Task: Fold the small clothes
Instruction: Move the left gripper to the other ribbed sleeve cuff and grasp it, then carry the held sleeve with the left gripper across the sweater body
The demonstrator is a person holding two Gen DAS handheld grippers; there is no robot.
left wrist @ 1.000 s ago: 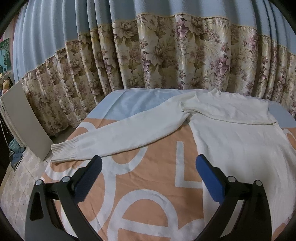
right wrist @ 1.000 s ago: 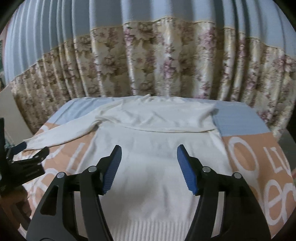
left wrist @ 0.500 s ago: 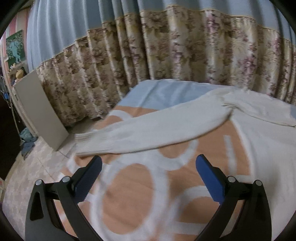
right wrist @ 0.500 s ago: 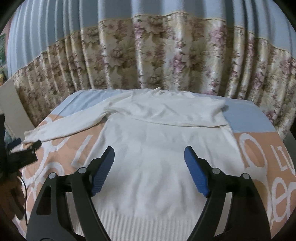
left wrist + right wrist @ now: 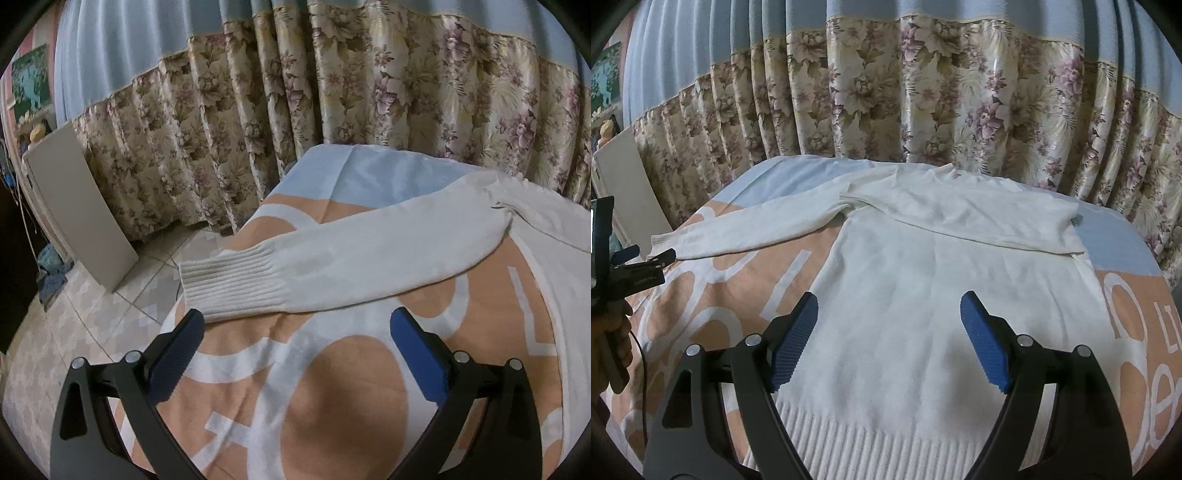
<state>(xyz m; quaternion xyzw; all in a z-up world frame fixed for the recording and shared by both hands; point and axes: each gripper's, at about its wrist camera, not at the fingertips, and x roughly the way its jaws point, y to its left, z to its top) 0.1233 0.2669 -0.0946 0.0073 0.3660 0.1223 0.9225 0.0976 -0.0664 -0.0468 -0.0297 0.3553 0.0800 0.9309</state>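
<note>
A home, likely a bedroom: floral curtains (image 5: 923, 110) hang behind a bed under a lettered blanket (image 5: 332, 387), beside a tiled floor (image 5: 122, 306) (a picture (image 5: 31, 79) hangs on the wall).

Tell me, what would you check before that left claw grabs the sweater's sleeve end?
1. Left claw open: ok, its jaws stand wide apart.
2. Left claw lined up with the cuff: ok, the cuff lies just ahead of it.
3. Cuff free to lift: ok, nothing rests on it.
4. Sleeve stretched out flat on the blanket: ok.
5. Other sleeve already folded across the chest: ok.
6. Right claw out of the way: ok, open, over the sweater body and holding nothing.
</note>
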